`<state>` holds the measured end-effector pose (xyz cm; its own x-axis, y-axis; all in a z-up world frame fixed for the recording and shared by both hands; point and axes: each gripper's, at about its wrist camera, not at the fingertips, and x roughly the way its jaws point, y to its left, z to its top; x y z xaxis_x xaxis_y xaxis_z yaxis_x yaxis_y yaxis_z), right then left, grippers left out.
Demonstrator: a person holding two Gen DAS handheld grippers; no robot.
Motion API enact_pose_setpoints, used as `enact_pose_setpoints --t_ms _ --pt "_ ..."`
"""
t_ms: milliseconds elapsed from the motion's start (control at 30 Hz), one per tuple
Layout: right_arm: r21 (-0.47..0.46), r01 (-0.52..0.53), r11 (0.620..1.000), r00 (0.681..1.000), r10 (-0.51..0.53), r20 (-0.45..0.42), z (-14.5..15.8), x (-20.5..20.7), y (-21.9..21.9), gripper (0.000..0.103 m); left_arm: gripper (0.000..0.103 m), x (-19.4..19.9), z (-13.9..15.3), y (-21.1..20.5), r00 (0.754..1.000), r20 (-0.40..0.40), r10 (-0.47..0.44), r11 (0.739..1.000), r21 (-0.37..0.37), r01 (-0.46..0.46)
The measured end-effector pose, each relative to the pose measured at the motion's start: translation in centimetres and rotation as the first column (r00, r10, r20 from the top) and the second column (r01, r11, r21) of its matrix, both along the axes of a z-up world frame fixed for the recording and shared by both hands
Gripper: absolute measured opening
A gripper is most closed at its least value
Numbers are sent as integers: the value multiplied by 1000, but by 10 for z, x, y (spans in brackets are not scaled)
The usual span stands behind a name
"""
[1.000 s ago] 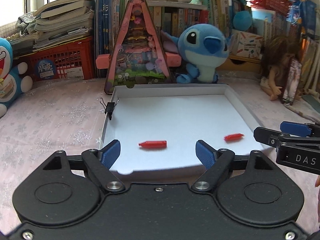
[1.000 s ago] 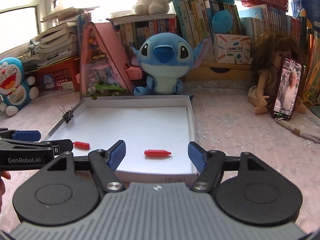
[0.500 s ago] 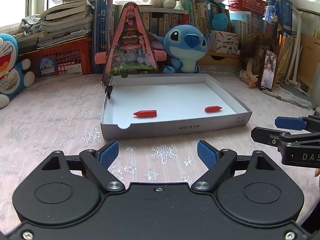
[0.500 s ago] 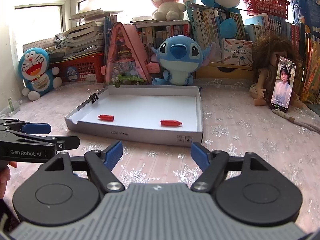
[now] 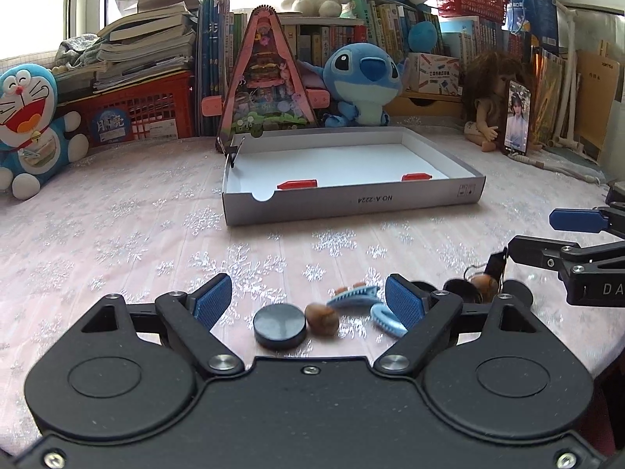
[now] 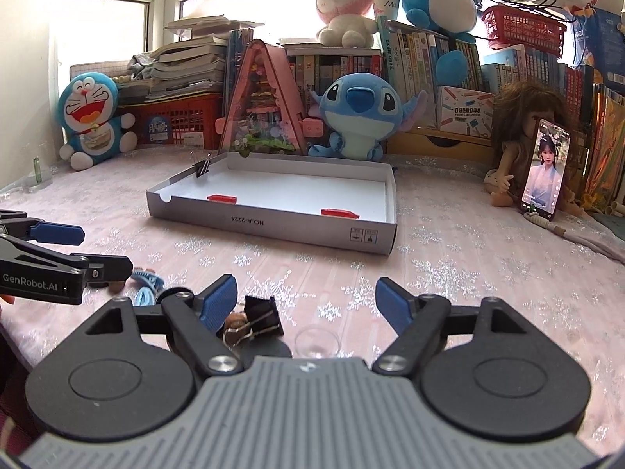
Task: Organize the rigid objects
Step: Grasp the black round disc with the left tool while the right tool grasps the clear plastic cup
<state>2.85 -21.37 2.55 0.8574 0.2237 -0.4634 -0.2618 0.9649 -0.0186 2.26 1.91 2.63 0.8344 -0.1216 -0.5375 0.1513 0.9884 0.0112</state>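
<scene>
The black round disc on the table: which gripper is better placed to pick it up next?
Probably the left gripper: the black round disc lies between its open fingers. The right gripper faces a binder clip instead.

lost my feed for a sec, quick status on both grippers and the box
Left gripper open, empty, over black disc. Right gripper open, empty, near black binder clip. Two red pieces in white box. Path to box clear.

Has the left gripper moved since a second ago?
Yes. The left gripper backed away from the box; small items on the table now lie between its open fingers.
</scene>
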Motion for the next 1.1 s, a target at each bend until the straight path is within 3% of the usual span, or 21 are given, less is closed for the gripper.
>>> enact_pose_setpoints --t_ms 333,433,567,833,900,933,1000,1100 --pt "-33 7 999 1000 -7 -7 -16 -16 -2 86 76 -25 -11 10 999 34 15 999 39 -16" --pt "-16 41 999 999 -41 -5 -17 -16 -9 86 65 -24 -13 17 999 26 36 999 32 -37" --pt "-9 63 998 998 -64 -27 -17 -12 -14 75 52 -17 -15 25 998 3 59 998 8 -59" --pt "-41 61 997 997 -63 -47 -24 -7 -8 65 50 -9 -22 19 998 -4 65 997 30 -65" --pt "-24 69 997 996 -71 -57 -24 -4 -9 61 50 -7 -24 16 997 -6 71 997 35 -70" --pt "-16 71 997 995 -72 -64 -24 -2 -10 53 51 -6 -25 16 998 -6 70 997 33 -70" --pt "-5 72 997 994 -72 -78 -25 1 -11 46 48 -4 -26 15 998 -5 69 997 28 -69" --pt "7 71 997 993 -70 -93 -26 3 -12 37 34 -4 -26 14 998 -2 63 998 19 -63"
